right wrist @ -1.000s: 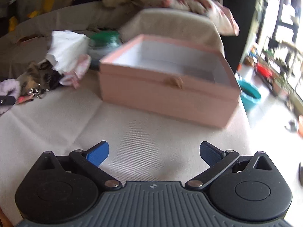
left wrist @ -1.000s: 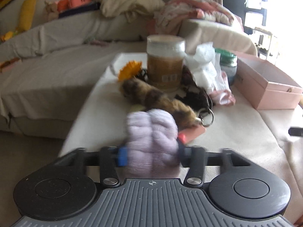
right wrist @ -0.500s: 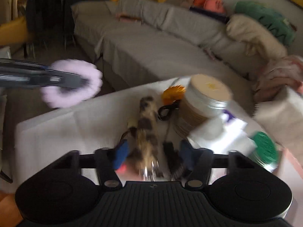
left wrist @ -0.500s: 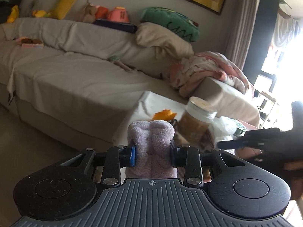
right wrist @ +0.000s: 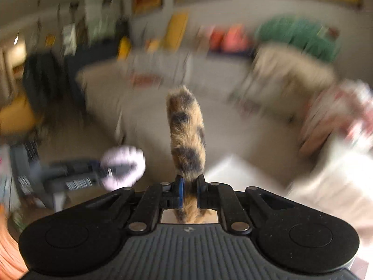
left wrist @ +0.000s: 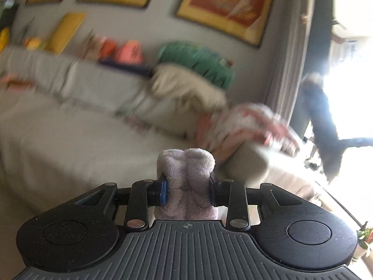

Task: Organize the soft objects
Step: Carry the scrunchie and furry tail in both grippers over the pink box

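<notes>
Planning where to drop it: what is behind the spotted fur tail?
Behind the fur tail lies a blurred grey sofa; the part directly behind it is hidden.

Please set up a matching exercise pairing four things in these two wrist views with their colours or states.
Things:
1. Fluffy cloth
2. Fur tail
3. Cushion
4. Picture frames

Descriptions:
A. Green, on the sofa back
B. Lilac, gripped in the left claw
C. Yellow, on the wall
D. Tan with dark spots, gripped in the right claw

Pairs: 1-B, 2-D, 3-A, 4-C
</notes>
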A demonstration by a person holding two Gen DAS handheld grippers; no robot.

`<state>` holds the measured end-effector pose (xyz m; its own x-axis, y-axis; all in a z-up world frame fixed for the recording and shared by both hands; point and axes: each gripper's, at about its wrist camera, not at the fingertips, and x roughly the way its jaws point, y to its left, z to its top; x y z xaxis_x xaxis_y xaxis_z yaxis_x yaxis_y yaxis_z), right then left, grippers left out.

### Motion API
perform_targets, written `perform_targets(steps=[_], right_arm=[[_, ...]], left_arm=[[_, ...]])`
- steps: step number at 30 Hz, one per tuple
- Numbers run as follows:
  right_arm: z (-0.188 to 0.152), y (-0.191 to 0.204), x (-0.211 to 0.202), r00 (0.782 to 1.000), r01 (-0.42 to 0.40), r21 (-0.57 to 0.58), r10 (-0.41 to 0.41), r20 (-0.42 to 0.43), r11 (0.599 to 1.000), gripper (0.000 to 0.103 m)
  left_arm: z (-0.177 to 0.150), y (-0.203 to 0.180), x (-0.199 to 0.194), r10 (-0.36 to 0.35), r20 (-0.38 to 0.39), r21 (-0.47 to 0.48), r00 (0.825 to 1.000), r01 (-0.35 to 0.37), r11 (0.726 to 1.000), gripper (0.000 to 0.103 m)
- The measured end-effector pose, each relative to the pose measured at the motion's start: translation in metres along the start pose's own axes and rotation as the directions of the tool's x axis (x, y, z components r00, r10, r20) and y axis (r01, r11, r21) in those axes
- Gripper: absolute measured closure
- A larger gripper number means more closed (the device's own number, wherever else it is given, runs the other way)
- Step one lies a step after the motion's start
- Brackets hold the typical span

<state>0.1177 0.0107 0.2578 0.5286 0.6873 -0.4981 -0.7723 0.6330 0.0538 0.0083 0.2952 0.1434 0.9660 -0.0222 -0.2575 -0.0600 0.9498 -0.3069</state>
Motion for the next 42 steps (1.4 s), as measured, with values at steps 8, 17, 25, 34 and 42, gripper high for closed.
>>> perform_targets(steps=[8,17,25,34,42], right_arm=[[0.077,-0.056,-0.121,0.941,0.196,0.088,-0.213,0.263,0.977,0.093],[0.043,-0.145,-0.179,0.911,0.273,0.248,-0.332,0.246,0.93,0.093],[-0.055,-0.24,-0.123,0.972,0.226,0.518,-0.227,-0.063,0.825,0.059],[-0.126,-0.245,-0.122,0.915,0.401,0.413,-0.375,-0.147,0.818,0.042],[-0.188,-0.291,-0.091,0.878,0.477,0.556,-0.34,-0.336,0.681,0.054]], left_arm=[[0.089,-0.088,0.057,-0.15,0.055,0.086,0.987,0.145,0.986,0.067],[0.087,-0.226,0.107,-0.463,-0.104,0.093,0.88,0.472,0.877,0.064],[-0.066,-0.295,0.211,-0.369,-0.597,0.023,0.713,0.474,0.88,0.058],[-0.074,-0.266,0.213,-0.437,-0.503,-0.028,0.745,0.492,0.87,0.059],[-0.059,-0.249,0.133,-0.43,-0.385,0.057,0.816,0.486,0.872,0.059]])
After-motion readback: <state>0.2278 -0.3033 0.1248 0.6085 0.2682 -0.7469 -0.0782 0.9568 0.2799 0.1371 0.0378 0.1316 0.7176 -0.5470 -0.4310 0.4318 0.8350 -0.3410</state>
